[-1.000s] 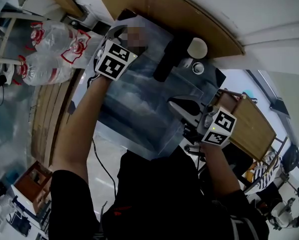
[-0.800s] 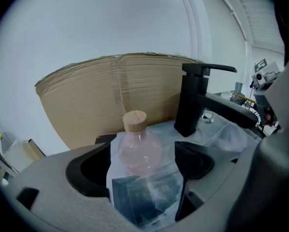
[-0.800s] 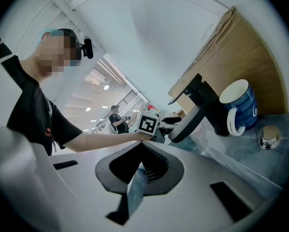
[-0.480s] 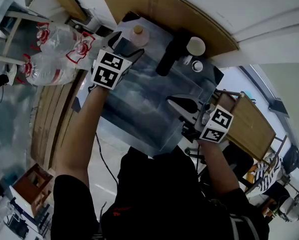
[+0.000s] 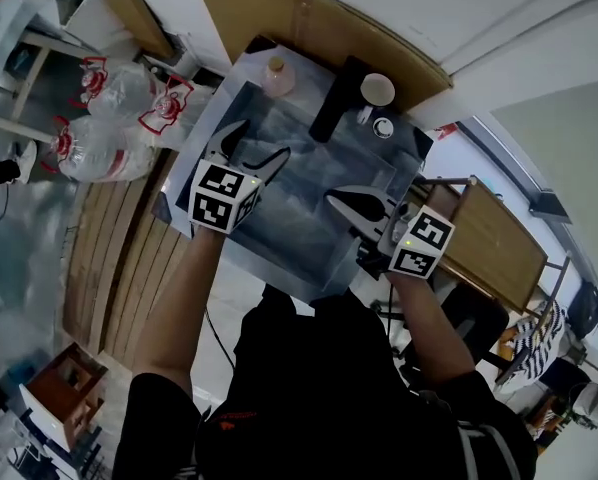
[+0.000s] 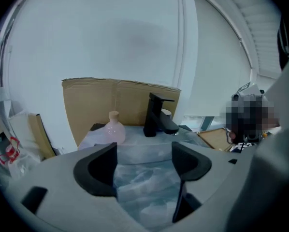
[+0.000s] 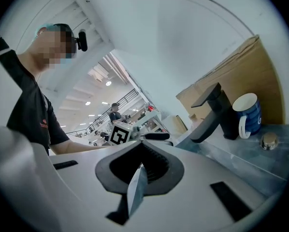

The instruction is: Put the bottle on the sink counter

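Observation:
A small pink bottle (image 5: 276,76) with a tan cap stands upright on the back left corner of the grey marbled sink counter (image 5: 305,90). In the left gripper view the bottle (image 6: 114,129) is beyond the jaws, left of the black faucet (image 6: 159,115). My left gripper (image 5: 250,149) hovers over the basin, short of the bottle and apart from it, open and empty. It appears again as the left gripper (image 6: 143,166). My right gripper (image 5: 363,207) is shut on nothing at the sink's front right and shows as the right gripper (image 7: 142,163).
A black faucet (image 5: 334,103), a mug (image 5: 377,89) and a small round metal knob (image 5: 383,127) stand at the counter's back. Brown cardboard (image 5: 309,18) leans on the wall behind. Large water jugs (image 5: 109,118) lie to the left, a wooden table (image 5: 499,248) to the right.
My left gripper has drawn back from the bottle towards me, jaws apart. The bottle stays standing on the counter corner. The right gripper has barely moved.

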`<move>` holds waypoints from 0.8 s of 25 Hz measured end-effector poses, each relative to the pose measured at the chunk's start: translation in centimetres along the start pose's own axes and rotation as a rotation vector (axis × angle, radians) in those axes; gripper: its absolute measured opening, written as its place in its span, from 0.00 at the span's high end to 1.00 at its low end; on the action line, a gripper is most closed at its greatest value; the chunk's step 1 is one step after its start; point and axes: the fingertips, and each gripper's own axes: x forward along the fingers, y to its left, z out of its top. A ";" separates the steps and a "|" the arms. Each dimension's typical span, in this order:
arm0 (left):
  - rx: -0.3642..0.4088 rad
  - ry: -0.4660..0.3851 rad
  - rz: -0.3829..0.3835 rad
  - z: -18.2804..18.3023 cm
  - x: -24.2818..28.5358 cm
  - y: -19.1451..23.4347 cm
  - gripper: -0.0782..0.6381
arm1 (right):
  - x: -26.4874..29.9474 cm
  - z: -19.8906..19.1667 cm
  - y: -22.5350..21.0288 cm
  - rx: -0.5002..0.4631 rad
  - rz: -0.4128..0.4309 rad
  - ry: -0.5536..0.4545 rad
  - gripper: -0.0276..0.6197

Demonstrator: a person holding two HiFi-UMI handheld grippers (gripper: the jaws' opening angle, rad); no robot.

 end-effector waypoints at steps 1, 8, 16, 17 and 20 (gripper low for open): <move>-0.011 -0.009 -0.013 -0.4 -0.7 -0.9 0.43 | 0.1 0.1 0.3 -0.005 -0.003 -0.002 0.95; -0.068 -0.082 -0.062 -2.4 -6.3 -5.9 0.78 | 0.6 0.6 3.1 -0.045 -0.014 -0.015 0.95; -0.082 -0.114 -0.113 -4.4 -12.1 -9.3 0.86 | 1.3 0.8 6.9 -0.095 -0.022 -0.019 0.95; -0.078 -0.114 -0.118 -4.6 -12.4 -9.4 0.86 | 1.5 0.7 7.2 -0.101 -0.023 -0.017 0.95; -0.061 -0.118 -0.125 -4.6 -13.3 -9.4 0.86 | 2.0 0.7 8.0 -0.120 -0.023 -0.015 0.95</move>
